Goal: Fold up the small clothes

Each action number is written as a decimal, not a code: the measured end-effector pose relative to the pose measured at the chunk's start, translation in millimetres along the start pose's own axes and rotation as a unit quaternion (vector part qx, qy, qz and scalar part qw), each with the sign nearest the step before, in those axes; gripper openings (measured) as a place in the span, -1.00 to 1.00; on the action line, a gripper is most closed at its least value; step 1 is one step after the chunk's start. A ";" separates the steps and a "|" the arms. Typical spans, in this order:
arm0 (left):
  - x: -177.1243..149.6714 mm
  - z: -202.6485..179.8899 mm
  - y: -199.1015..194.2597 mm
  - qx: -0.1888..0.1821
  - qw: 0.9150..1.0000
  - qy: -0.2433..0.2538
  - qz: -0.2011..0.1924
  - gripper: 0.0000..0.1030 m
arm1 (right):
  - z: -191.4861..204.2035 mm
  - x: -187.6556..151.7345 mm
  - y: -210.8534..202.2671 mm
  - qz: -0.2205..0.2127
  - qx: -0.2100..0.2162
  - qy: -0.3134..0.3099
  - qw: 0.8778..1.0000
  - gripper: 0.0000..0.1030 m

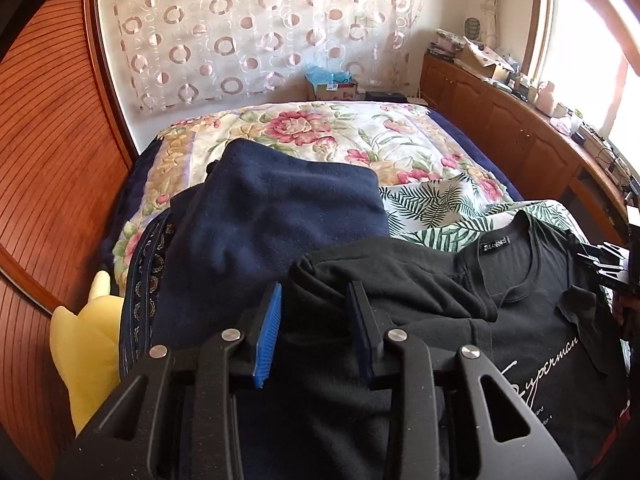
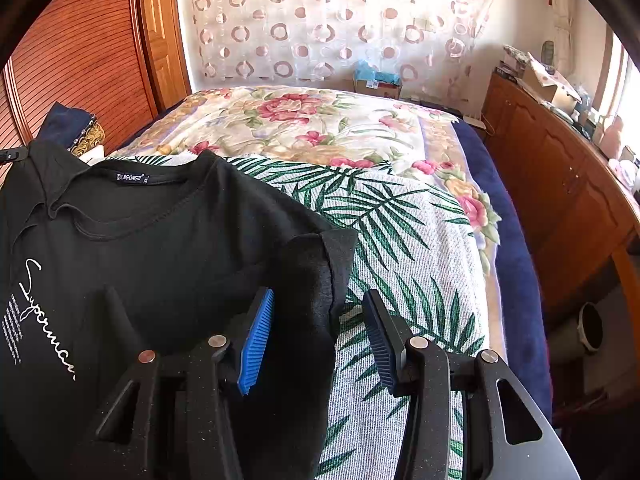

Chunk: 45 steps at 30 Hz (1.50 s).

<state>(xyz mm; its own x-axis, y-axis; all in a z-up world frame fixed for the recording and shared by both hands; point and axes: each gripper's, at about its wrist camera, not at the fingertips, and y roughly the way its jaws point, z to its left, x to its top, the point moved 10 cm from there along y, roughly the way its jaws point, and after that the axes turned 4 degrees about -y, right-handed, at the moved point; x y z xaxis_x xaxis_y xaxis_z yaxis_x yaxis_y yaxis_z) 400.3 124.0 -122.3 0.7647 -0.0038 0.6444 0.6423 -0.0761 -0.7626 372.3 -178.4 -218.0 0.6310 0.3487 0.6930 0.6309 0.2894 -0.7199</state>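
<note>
Left tool point(image 1: 314, 300) points forward over the bed, fingers spread, with a folded sleeve of the black T-shirt point(image 1: 520, 320) just ahead of its tips. Right tool point(image 2: 318, 312) is likewise level and spread, straddling the opposite sleeve edge; its left pad point(image 2: 256, 340) lies over black fabric, its right pad point(image 2: 380, 340) over the palm-print cloth point(image 2: 400, 240). A navy fleece point(image 1: 272, 216) lies ahead-left of the left tool.

— Where am I working?
— I'm in a home bedroom: I see a bed point(image 2: 516, 280) under a floral quilt point(image 2: 304, 124), a circle-patterned curtain point(image 2: 340, 20), and cluttered wooden cabinets point(image 2: 560, 184) beneath a sunny window point(image 1: 588, 60).
</note>
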 end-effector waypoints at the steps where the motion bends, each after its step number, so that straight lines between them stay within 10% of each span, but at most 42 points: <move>1: 0.9 0.0 1.7 0.004 1.000 0.001 0.002 -0.32 | -0.1 0.0 0.0 0.000 0.000 0.000 1.000 -0.08; 8: 4.8 -0.2 11.2 0.008 1.000 0.007 0.013 -0.37 | -0.5 0.0 -0.2 0.000 -0.002 -0.003 1.000 -0.08; 11: 4.4 -11.4 4.0 -0.003 1.000 0.018 0.007 -0.87 | -1.4 -0.1 -0.4 -0.001 -0.003 -0.005 1.000 -0.08; 24: 7.0 -74.5 -77.1 -0.055 0.993 0.055 -0.084 -0.90 | -7.8 12.6 10.4 0.008 0.014 0.004 1.000 -0.09; 26: 1.1 -75.0 -79.7 -0.058 0.993 0.048 -0.086 -0.90 | -2.5 16.4 11.8 0.007 0.031 0.000 0.999 -0.75; 28: -7.8 -78.0 -84.3 -0.061 0.993 0.042 -0.089 -0.90 | 5.3 17.2 9.7 0.011 0.048 -0.003 0.999 -0.88; 45: -96.2 -83.9 -148.9 -0.063 0.991 0.023 -0.118 -0.90 | 38.2 -20.1 -147.8 -0.141 0.068 -0.019 0.988 -0.90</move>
<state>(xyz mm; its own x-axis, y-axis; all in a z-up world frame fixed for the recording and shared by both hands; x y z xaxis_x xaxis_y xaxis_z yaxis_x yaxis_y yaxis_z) 226.8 52.1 -65.9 0.5884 -0.0155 0.8084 0.7895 -0.2045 -0.5786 249.0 -194.2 -127.0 0.4199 0.2697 0.8666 0.7111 0.4955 -0.4988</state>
